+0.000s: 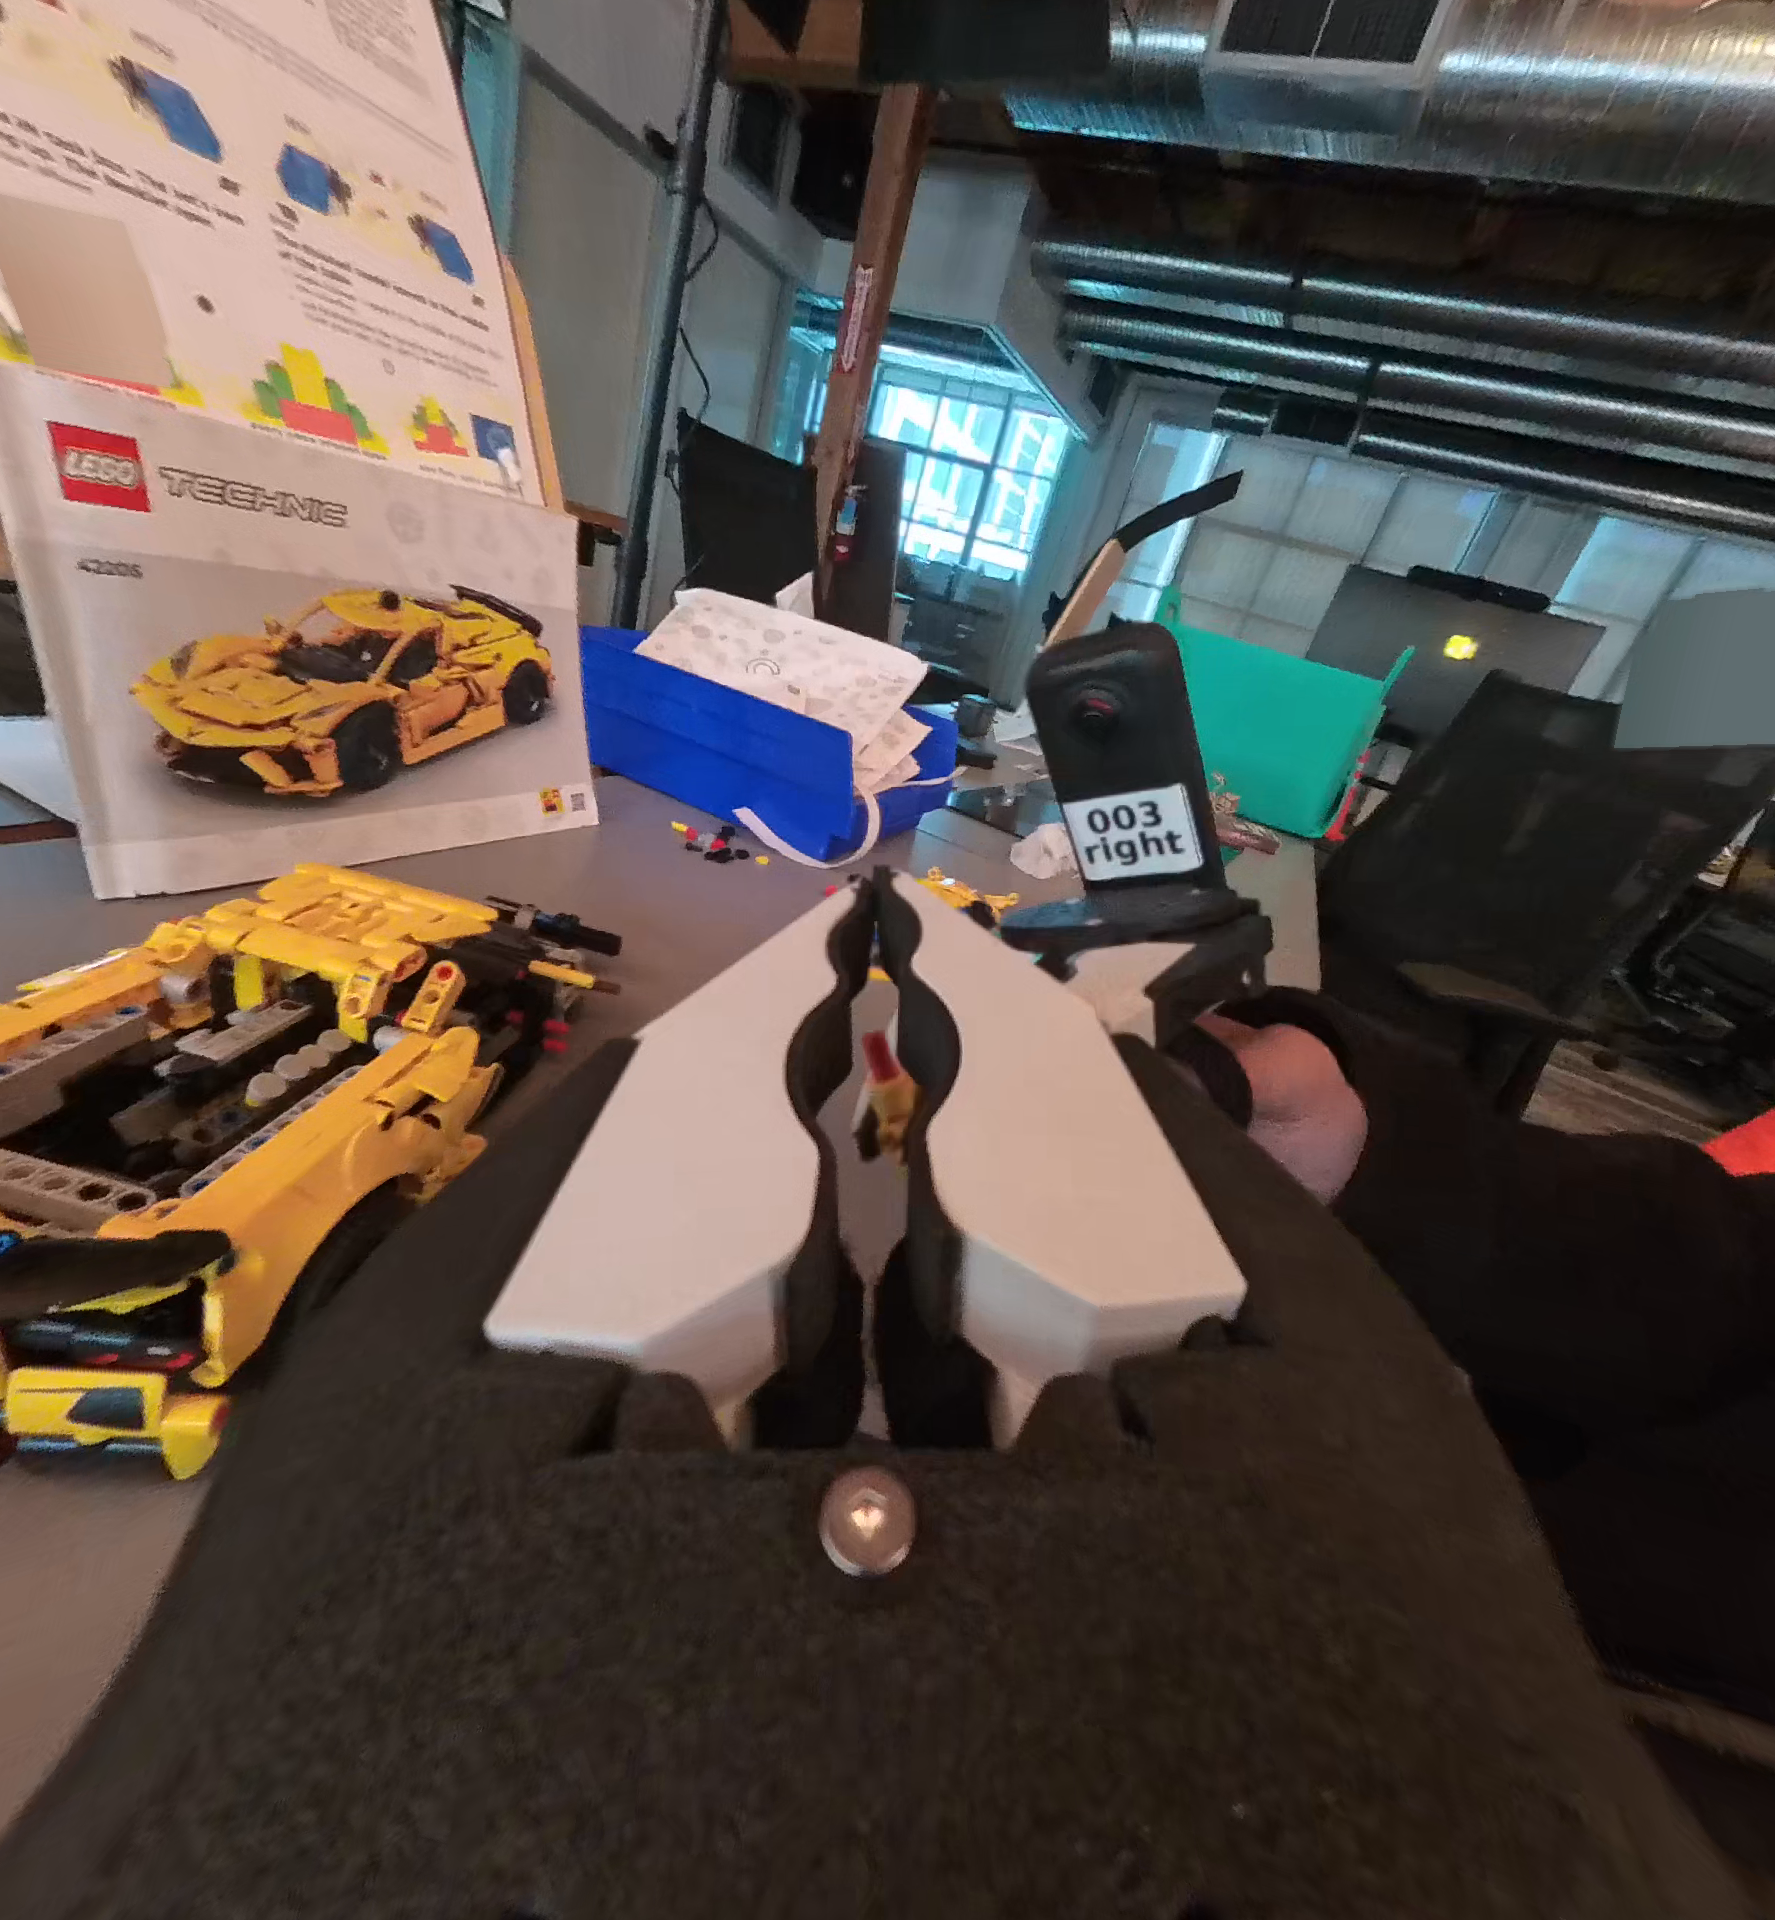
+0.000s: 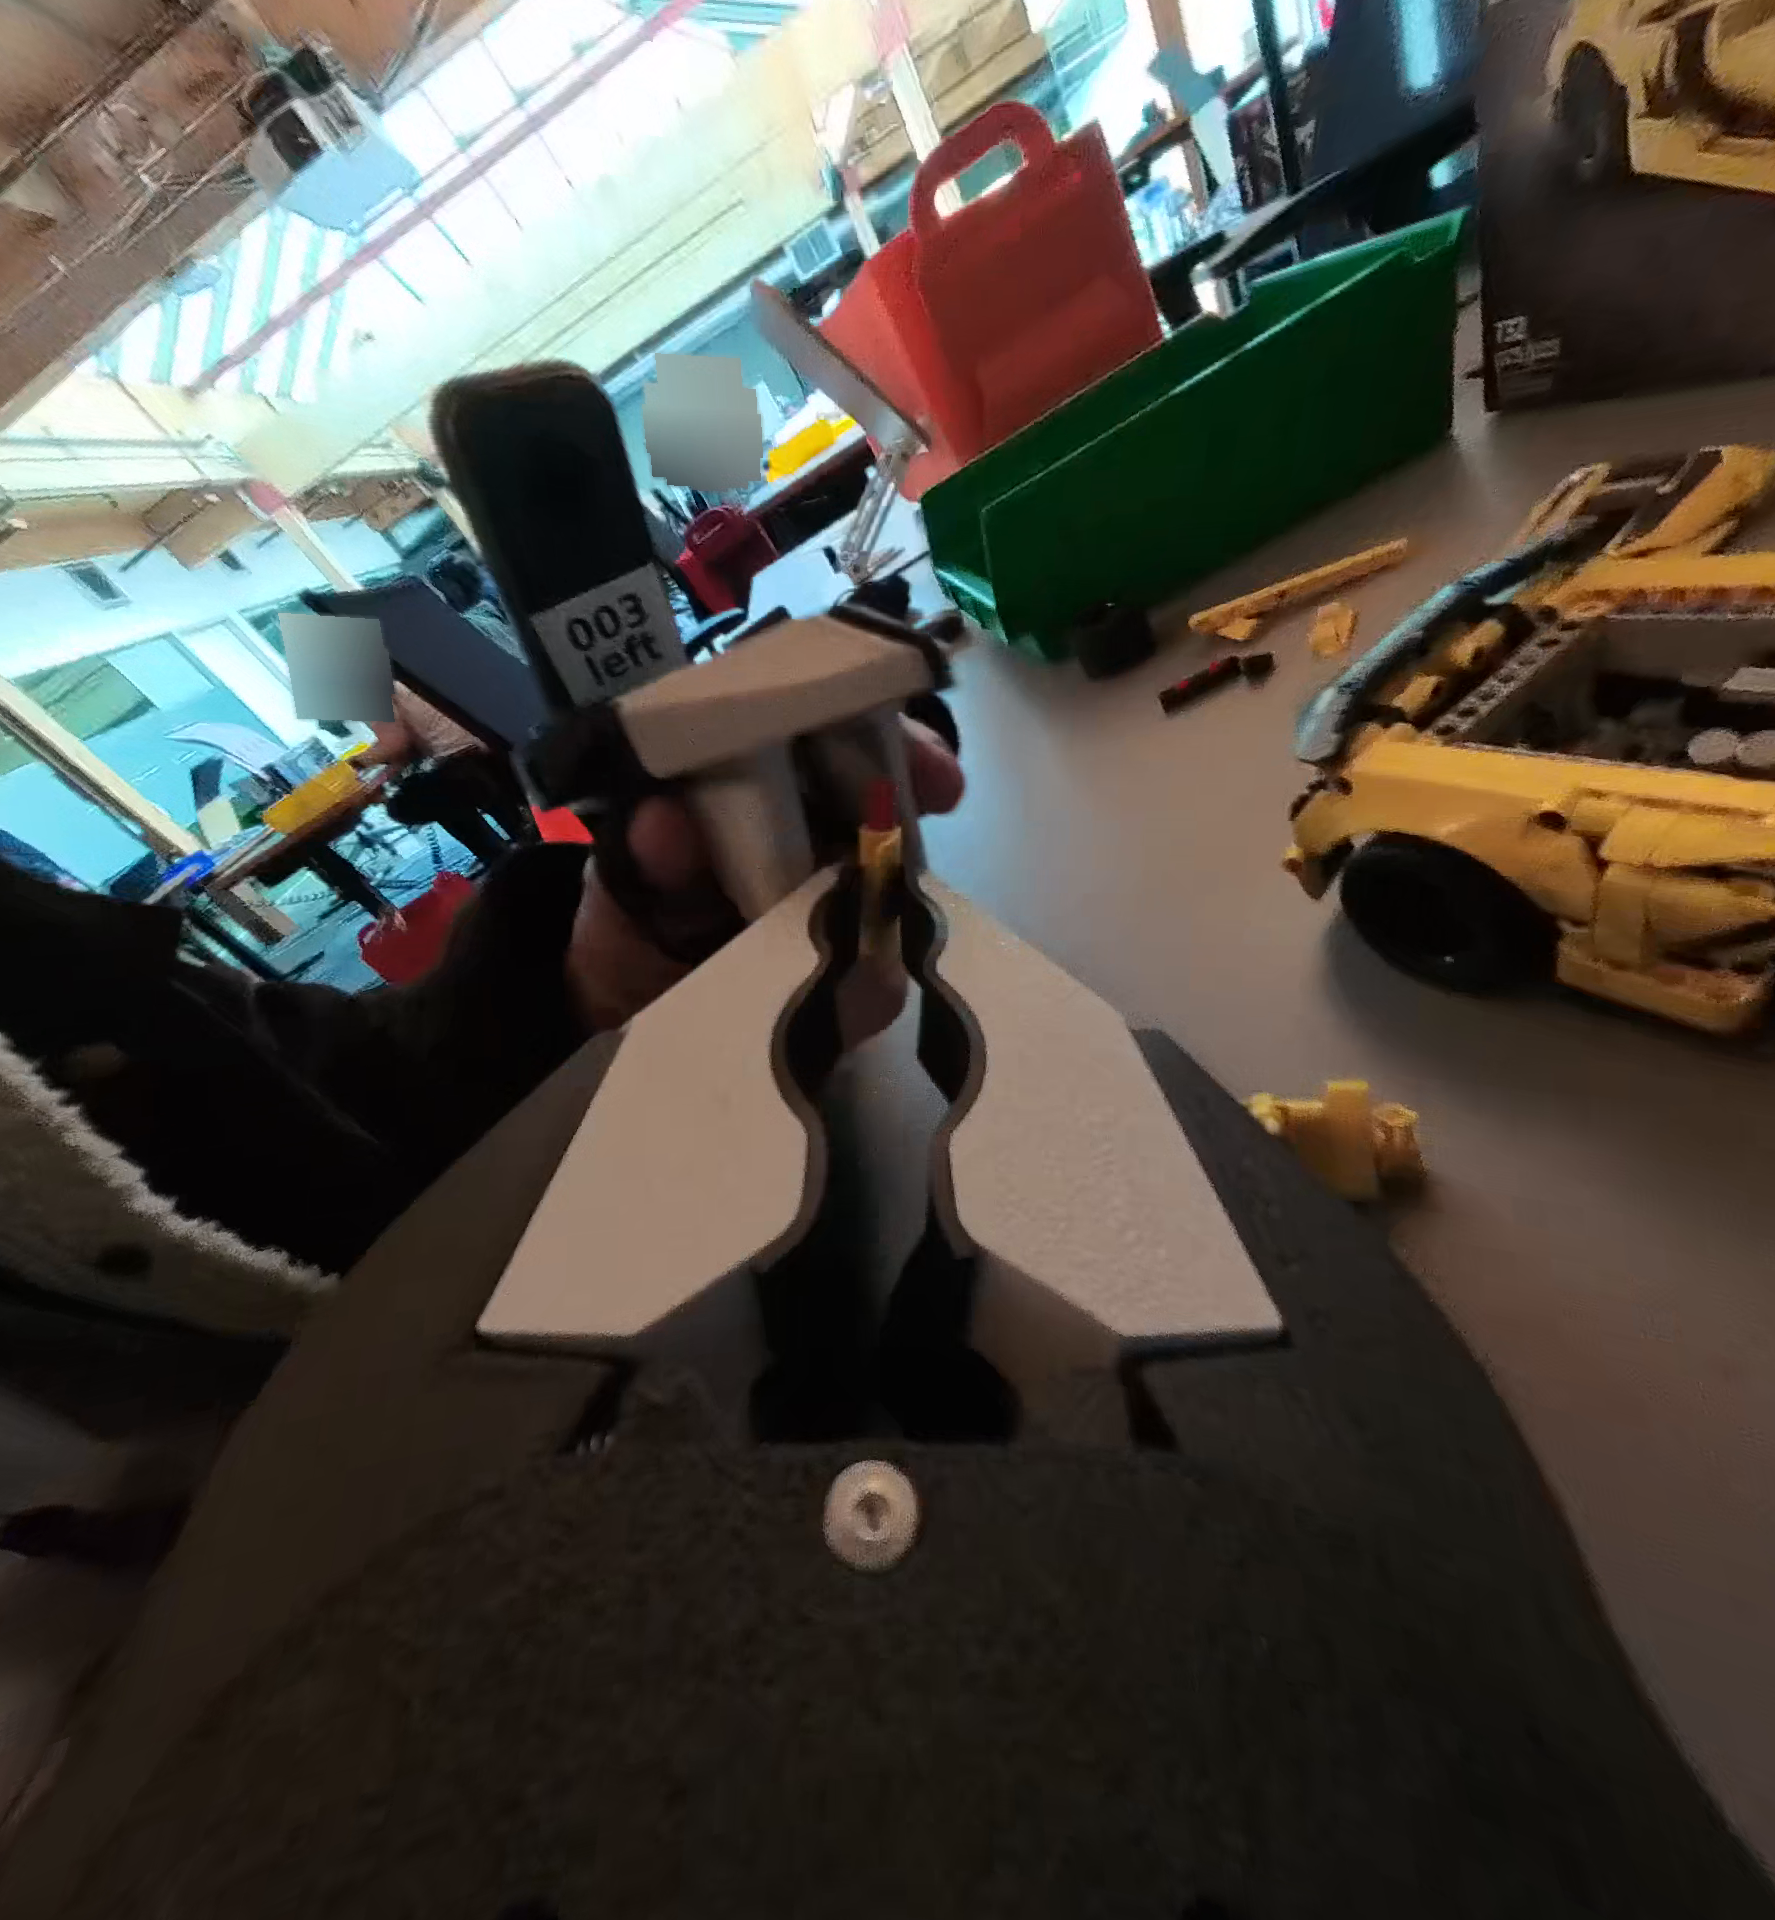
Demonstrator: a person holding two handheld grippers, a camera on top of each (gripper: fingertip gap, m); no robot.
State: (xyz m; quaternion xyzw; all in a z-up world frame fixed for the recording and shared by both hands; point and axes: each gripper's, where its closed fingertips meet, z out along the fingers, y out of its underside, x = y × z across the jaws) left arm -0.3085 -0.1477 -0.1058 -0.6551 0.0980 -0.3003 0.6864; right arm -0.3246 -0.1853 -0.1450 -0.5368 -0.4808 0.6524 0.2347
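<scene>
My right gripper [image 2: 878, 894] is shut on a small yellow brick piece [image 2: 875, 868] with a red pin [image 2: 878, 805] sticking out of its far end. It holds the piece in the air just under the left gripper's body [image 2: 758, 707]. My left gripper [image 1: 875, 896] is shut, its black pads meeting at the tips, and I see nothing between them. Through the gap lower down between its fingers the same yellow piece with the red pin [image 1: 885, 1091] shows below. The right gripper's camera body [image 1: 1122, 748] stands close on the right.
A partly built yellow model car [image 1: 239, 1091] [image 2: 1589, 831] sits on the grey table [image 1: 654, 914], with its instruction booklet [image 1: 322, 675] propped behind. A blue bin [image 1: 717, 748], a green bin [image 2: 1174, 499], a red bag [image 2: 1018, 291], a loose yellow piece [image 2: 1350, 1138] and small pins [image 2: 1215, 681] lie around. One gripper's finger ends stand about 5 cm off the other's. Left tips and right tips are each some 20 cm from the partly built yellow model car [image 1: 239, 1091].
</scene>
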